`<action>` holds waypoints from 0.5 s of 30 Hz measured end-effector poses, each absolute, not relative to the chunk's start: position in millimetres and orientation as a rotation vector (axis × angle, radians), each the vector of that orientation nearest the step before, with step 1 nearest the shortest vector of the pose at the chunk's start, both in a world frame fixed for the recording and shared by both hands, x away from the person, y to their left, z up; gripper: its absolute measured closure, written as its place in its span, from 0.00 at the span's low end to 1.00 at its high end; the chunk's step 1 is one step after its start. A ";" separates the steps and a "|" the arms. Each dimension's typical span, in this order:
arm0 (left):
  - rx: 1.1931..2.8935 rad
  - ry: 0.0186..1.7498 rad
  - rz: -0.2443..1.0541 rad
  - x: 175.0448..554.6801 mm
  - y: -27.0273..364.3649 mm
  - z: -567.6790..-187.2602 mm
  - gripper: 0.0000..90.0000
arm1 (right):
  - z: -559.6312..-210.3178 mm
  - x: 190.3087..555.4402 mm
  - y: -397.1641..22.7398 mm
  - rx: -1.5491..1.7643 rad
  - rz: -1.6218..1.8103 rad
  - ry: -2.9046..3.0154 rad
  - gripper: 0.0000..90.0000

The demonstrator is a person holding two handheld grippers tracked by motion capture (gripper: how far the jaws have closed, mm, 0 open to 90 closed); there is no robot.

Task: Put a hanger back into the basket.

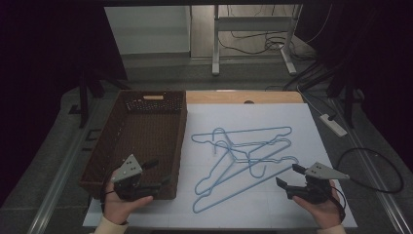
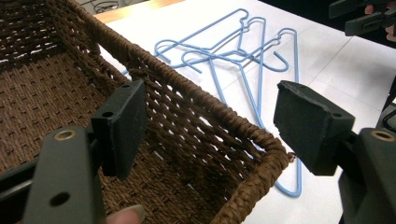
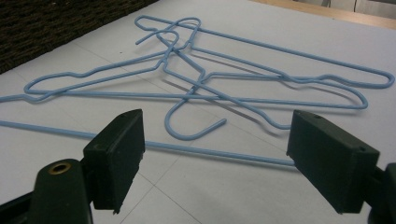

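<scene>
The blue wire hangers (image 3: 224,88) are lying just ahead of the right gripper (image 3: 215,158), jaws standing open, gripping nothing.

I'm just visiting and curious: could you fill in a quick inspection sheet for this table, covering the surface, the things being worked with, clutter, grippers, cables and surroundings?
Surface: white sheet over a wooden table top.
Job's things: blue wire hangers lying overlapped in a pile on the sheet; brown woven basket beside them, nothing seen in it.
Clutter: nothing seen.
Grippers: left gripper over the basket's near corner, open, holding nothing; right gripper beside the hangers, open, holding nothing.
Cables: black loop beyond the table's right edge; more on the floor behind.
Surroundings: dark room, power strip, metal stand.
</scene>
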State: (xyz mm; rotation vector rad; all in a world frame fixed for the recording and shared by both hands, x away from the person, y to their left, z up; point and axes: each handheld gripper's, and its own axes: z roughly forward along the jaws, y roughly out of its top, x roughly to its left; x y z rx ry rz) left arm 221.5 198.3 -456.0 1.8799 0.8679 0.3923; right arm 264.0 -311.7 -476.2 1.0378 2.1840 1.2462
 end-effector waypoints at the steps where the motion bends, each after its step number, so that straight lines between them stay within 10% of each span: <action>1: 1.881 0.865 0.393 221.3 197.6 -455.6 0.30 | -476.2 264.0 -311.6 1.038 1.246 2.185 0.22; 15: 1.877 0.855 0.400 215.9 198.8 -455.2 0.30 | -475.4 266.4 -307.9 1.057 1.241 2.192 0.23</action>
